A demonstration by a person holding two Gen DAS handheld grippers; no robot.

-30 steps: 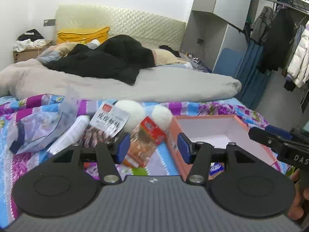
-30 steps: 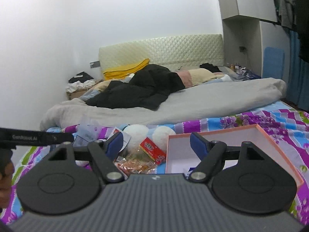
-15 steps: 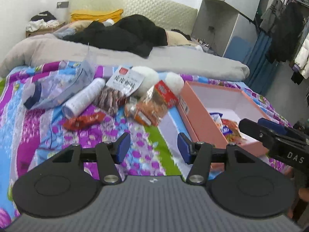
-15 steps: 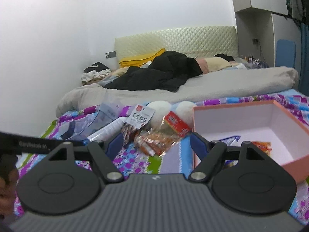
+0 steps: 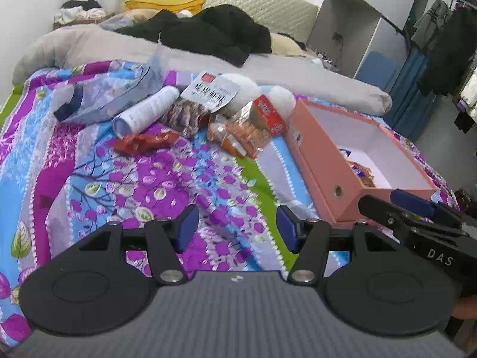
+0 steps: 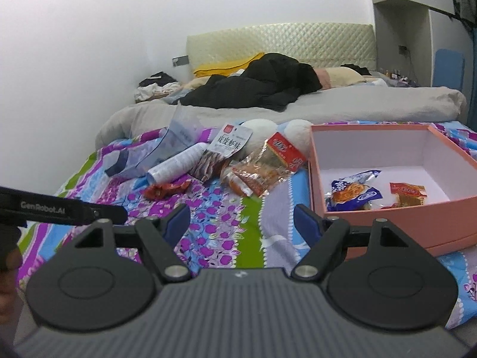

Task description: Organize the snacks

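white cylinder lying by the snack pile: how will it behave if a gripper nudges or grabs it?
The white cylinder lies on its side, so a nudge likely rolls it, though the soft quilt may damp that. Its smooth round surface could slip between the pads.

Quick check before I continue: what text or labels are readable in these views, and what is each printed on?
"DAS": on the right gripper, seen from the left wrist view.
"GenRobot.AI": on the left gripper, seen from the right wrist view.
White snack bag label: large Chinese characters, too blurred to read surely.
Red cracker pack, white tube and blue packet in the pink box: print too small.
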